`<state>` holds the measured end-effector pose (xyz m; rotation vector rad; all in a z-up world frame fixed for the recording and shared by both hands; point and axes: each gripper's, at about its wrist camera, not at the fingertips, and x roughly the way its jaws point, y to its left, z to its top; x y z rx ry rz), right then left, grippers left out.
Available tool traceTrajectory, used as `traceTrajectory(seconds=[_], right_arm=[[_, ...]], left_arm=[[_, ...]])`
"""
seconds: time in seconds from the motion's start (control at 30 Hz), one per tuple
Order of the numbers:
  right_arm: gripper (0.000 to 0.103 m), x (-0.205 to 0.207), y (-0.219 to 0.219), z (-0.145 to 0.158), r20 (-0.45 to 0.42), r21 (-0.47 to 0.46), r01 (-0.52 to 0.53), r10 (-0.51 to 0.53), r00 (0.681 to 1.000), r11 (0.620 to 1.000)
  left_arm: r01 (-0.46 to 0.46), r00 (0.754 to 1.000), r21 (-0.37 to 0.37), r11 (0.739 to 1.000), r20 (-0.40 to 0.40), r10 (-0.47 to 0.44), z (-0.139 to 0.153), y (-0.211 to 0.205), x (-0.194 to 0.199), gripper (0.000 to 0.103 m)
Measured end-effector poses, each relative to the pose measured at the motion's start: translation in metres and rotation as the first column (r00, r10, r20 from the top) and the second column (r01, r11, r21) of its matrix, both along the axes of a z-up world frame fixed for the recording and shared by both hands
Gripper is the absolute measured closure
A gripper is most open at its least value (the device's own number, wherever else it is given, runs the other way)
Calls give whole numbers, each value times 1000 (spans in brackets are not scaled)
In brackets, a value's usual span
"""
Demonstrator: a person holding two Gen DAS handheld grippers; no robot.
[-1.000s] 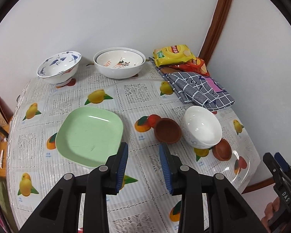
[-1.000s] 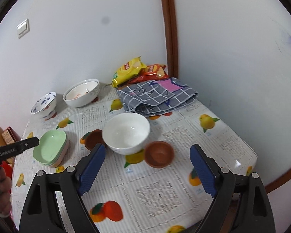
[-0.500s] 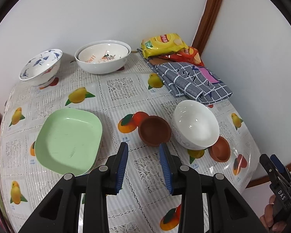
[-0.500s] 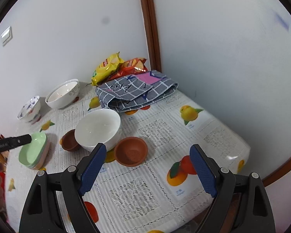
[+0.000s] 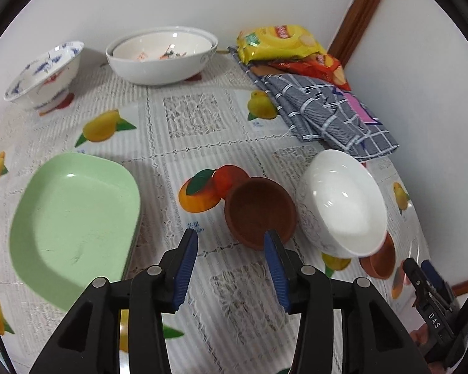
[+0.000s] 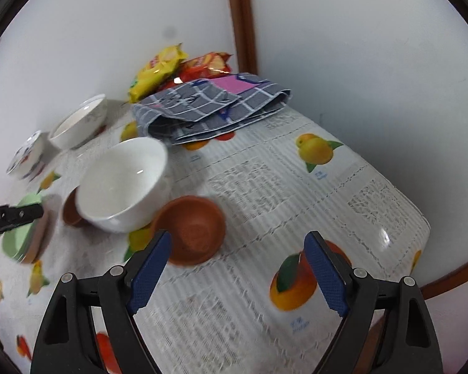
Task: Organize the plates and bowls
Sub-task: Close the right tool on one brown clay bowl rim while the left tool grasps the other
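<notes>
sorting barely begun: green plates (image 5: 75,218) stacked, bowls scattered across the desk (image 5: 184,118)
left hand-held gripper (image 5: 231,268) opening, empty, near a brown bowl (image 5: 259,212); right hand-held gripper (image 6: 237,271) spread, empty, beside the other brown bowl (image 6: 193,230)

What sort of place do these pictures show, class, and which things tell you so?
Probably a home dining corner: a table under a fruit-print plastic tablecloth, crockery such as the plain white ceramic bowl, and a yellow crisp packet against the white wall.

"DAS" on right gripper (image 5: 427,283) (perhaps partial)
</notes>
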<state>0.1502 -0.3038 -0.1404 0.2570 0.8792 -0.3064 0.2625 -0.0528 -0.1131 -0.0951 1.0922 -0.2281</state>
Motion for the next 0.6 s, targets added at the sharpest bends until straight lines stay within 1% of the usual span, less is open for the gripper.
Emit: traceTrajectory(seconds=[0.03,0.1,0.2,0.33,0.4,0.43,0.5,0.6], right_arm=[[19,3,-4,-4,-7,17,3,-2,1000,1000],[27,8,-11,-14,-27,59,19,-18,999,998],[28,14,-15,-24,-44,90,14,-10,999,996],[28,23,-12,-35,-71,86,-3,9,997,996],[32,29,-10,-42,-98,84,-14,22,995,996],[32,31,-8,-43,-96,70,-14,21,995,997],[32,32,-5,-44,-94,40,-18,22,995,999],[32,33,-3,-46,-95,19,-30,31,995,999]], left_arm=[[-2,1000,1,1000,-6,2,-3,-1,3,61],[-1,1000,5,1000,-12,2,-9,-3,8,61],[-10,1000,3,1000,-17,10,-18,-6,16,61],[-10,1000,15,1000,-22,11,-28,-10,23,61],[-17,999,24,1000,-27,18,-33,-12,27,61],[-18,999,26,999,-33,19,-36,-13,29,61],[-23,999,15,1000,-45,23,-41,-14,31,62],[-25,998,-1,1000,-59,25,-47,-14,35,63]])
